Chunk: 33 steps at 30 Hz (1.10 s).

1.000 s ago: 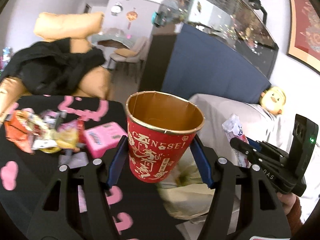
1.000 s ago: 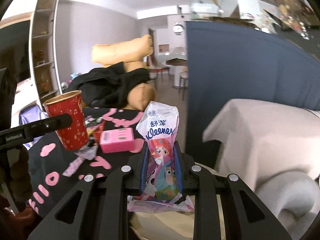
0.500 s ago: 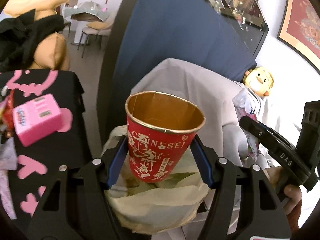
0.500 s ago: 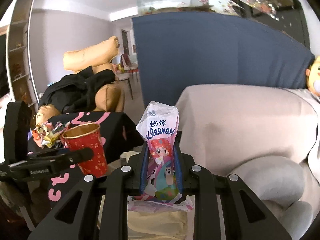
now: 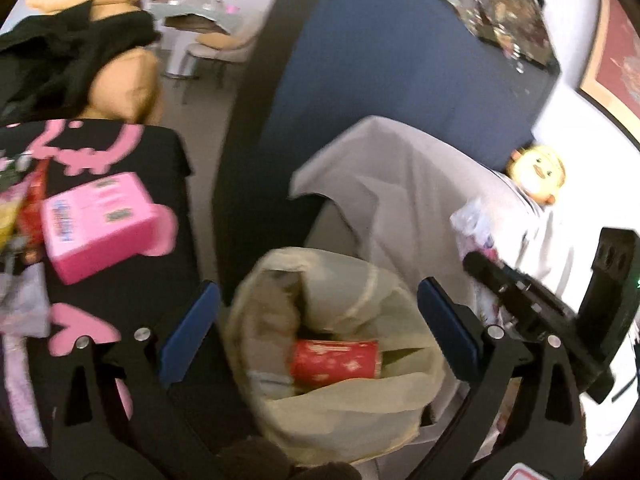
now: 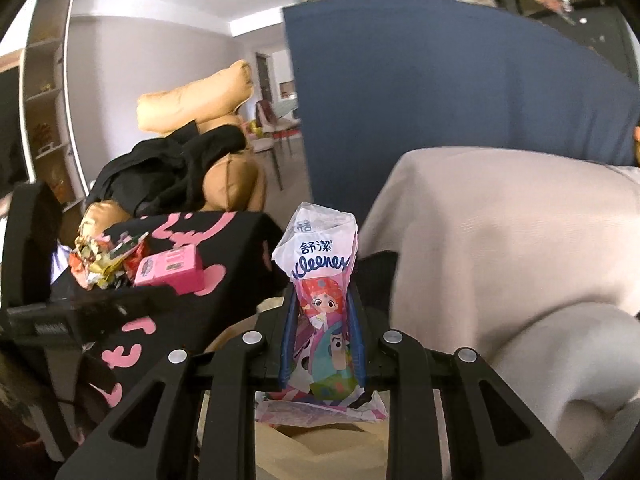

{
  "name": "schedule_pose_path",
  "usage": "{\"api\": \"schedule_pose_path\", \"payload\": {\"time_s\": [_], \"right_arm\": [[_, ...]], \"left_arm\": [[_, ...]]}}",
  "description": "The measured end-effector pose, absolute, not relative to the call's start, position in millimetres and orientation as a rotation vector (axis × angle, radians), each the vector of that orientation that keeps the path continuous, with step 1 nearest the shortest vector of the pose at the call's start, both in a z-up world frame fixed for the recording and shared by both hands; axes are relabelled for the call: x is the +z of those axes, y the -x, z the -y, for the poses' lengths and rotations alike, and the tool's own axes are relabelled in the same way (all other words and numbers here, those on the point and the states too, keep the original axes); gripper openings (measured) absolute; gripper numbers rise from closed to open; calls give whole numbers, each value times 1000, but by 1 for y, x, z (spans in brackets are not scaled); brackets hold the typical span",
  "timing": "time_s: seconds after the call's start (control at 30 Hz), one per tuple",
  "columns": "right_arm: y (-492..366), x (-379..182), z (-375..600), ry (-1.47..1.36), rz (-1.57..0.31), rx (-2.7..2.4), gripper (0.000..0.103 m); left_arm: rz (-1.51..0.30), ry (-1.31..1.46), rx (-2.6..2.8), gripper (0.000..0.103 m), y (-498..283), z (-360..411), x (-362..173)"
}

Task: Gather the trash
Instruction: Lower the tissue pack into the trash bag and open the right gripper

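Nearest thing first: the left gripper (image 5: 318,332) has just been opening its jaws and now stands spread wide with nothing between the pads. The red cup (image 5: 335,361) it let go of is lying on its side down inside the bin bag (image 5: 340,400), right below the gripper. So that piece of trash is in.

The right gripper (image 6: 323,334) is clenched on a tissue packet (image 6: 322,300), which sticks up between the blue pads with its crumpled bottom hanging out underneath. In the right wrist view the tan bag (image 6: 320,452) sits just below it, so I'd guess this 1 is next to be dropped.

What could go wrong, as I see it:

1. The bag mouth is floppy and folded in on 1 side. If the packet gets released off-centre it may catch the rim and slide down between the bag and the couch cover (image 5: 400,184).
2. The 2 grippers are close together over the same opening, so they could knock each other.
3. The packet is light plastic and could cling to a pad instead of falling.

Further out, the black table (image 5: 168,152) next to the bag has a pink box (image 5: 98,224) and a pile of wrappers (image 6: 102,258) on it, so the job is far from finished.
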State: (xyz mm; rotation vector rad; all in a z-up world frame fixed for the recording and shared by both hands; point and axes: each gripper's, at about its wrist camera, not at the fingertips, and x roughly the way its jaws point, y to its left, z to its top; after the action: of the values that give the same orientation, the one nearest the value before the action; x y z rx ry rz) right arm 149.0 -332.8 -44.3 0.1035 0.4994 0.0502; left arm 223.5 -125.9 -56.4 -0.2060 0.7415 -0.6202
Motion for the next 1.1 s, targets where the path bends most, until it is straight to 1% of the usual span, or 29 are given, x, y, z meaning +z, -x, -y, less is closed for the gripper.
{"api": "schedule_pose_path", "payload": {"time_s": [0.13,0.27,0.33,0.37,0.4,0.43,0.47,0.5,0.57,0.8,1.03,1.1], "right_arm": [[-166,-63,316,-83,-517,51,23],[-186,-87,305,-68,-587,40,24],[-195,-100,302,-70,-649,47,29],[-198,-107,302,-80,-676,65,35],[-198,-112,301,-85,-693,73,39],[-198,-118,301,-86,-716,75,39],[-197,-123,299,-83,-728,76,42],[-196,-126,298,-79,-742,79,49],[-191,-129,297,-84,-743,90,55],[-175,-124,293,-68,-742,78,57],[-163,-100,281,-48,-696,84,58],[-162,-94,277,-50,-680,92,61]], "left_arm": [[-717,193,-557,94,-216,95,-55],[-706,169,-516,94,-208,69,-56],[-705,169,-501,94,-206,61,-58],[-704,177,-491,94,-206,54,-59],[-702,184,-480,94,-206,48,-60],[-701,190,-471,94,-206,43,-60],[-698,201,-456,94,-207,38,-61],[-696,210,-444,94,-208,32,-62],[-702,224,-424,94,-211,22,-65],[-708,211,-327,94,-209,-11,-75],[-740,240,-240,94,-207,-54,-81],[-740,252,-211,94,-205,-66,-82]]}}
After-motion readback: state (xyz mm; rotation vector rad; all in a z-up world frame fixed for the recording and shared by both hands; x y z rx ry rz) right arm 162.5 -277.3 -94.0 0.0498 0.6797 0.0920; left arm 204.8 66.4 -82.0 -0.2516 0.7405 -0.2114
